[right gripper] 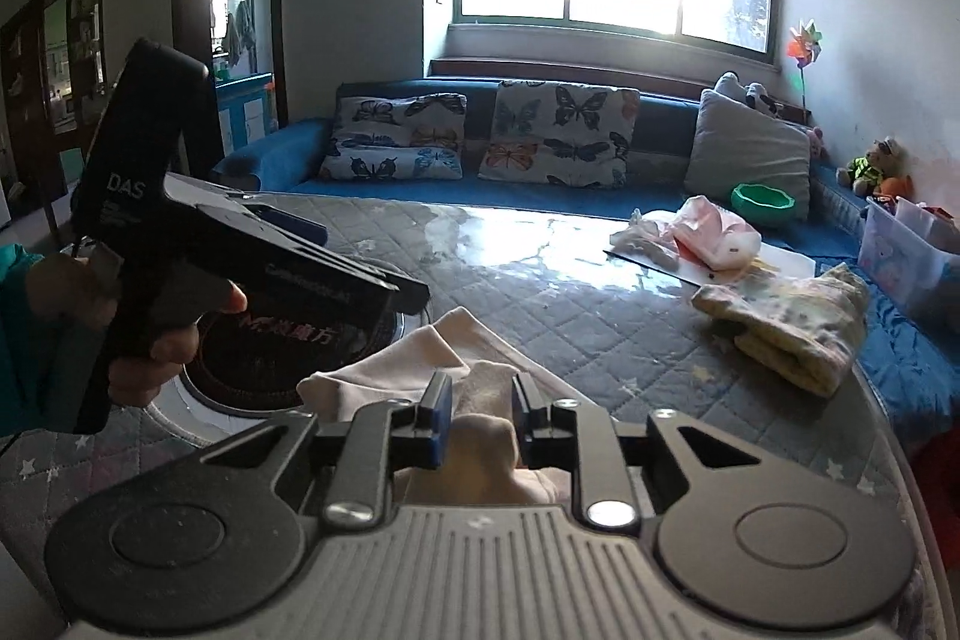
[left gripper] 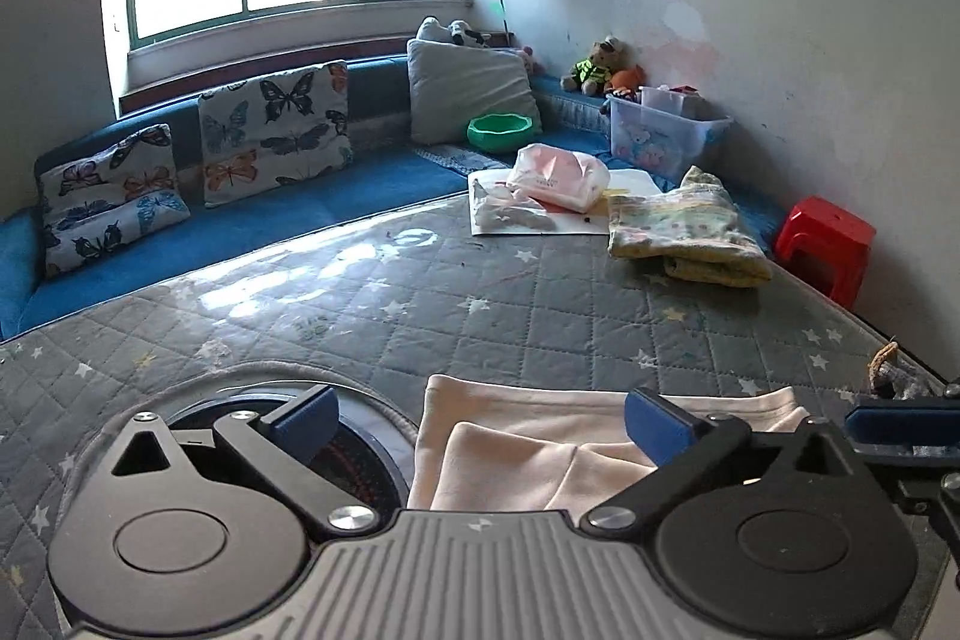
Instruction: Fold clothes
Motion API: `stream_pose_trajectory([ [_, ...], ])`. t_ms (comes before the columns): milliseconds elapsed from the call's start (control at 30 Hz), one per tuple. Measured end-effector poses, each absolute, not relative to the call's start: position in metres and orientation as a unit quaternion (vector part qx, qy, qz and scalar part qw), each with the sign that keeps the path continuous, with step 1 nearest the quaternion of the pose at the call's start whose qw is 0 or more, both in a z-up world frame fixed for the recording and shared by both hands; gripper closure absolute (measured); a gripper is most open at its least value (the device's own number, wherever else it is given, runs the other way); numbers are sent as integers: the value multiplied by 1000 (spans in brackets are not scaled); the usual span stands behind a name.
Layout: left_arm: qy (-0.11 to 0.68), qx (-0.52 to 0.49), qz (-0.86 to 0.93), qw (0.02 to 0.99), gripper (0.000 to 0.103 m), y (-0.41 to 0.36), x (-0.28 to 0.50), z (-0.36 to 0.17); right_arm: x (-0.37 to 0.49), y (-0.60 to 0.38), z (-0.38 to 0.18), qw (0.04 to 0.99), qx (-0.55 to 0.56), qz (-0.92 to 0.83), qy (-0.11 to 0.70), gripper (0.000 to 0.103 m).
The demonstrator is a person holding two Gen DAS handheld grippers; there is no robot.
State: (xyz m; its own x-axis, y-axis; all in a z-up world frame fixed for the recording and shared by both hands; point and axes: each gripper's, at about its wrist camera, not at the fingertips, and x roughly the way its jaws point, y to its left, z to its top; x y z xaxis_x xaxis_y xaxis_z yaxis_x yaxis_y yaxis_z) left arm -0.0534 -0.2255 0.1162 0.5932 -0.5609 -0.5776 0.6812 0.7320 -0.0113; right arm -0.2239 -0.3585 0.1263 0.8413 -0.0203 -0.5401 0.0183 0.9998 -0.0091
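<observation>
A cream garment (left gripper: 540, 442) lies partly folded on the grey quilted mattress (left gripper: 420, 304), close in front of me. My left gripper (left gripper: 480, 427) is open just above its near edge, empty. My right gripper (right gripper: 477, 424) is shut on a bunched fold of the cream garment (right gripper: 486, 436). Its blue pad shows at the right edge of the left wrist view (left gripper: 894, 424). The left gripper's black body (right gripper: 252, 250) sits to the left in the right wrist view, held by a hand.
A folded yellow patterned cloth (left gripper: 684, 232) and pink and white clothes on a white sheet (left gripper: 552, 184) lie farther back right. A round dark pad (right gripper: 288, 346) lies at the left. A blue sofa (left gripper: 240, 214), green bowl (left gripper: 501, 130), plastic bin (left gripper: 666, 130), red stool (left gripper: 825, 244).
</observation>
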Motion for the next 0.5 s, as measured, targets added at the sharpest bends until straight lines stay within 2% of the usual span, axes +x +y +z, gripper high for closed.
stream_pose_trajectory([
  [133, 271, 101, -352, 890, 0, -220, -64, 120, -230, -357, 125, 961, 2, -16, 274, 74],
  [233, 269, 101, -353, 890, 0, -217, -71, 121, -237, -352, 127, 964, 3, -19, 266, 60],
  [333, 272, 102, -348, 891, 0, -214, -75, 123, -243, -348, 128, 966, 4, -23, 259, 58],
  [500, 275, 95, -340, 894, 0, -204, -80, 125, -256, -342, 130, 969, -3, -35, 244, 40],
])
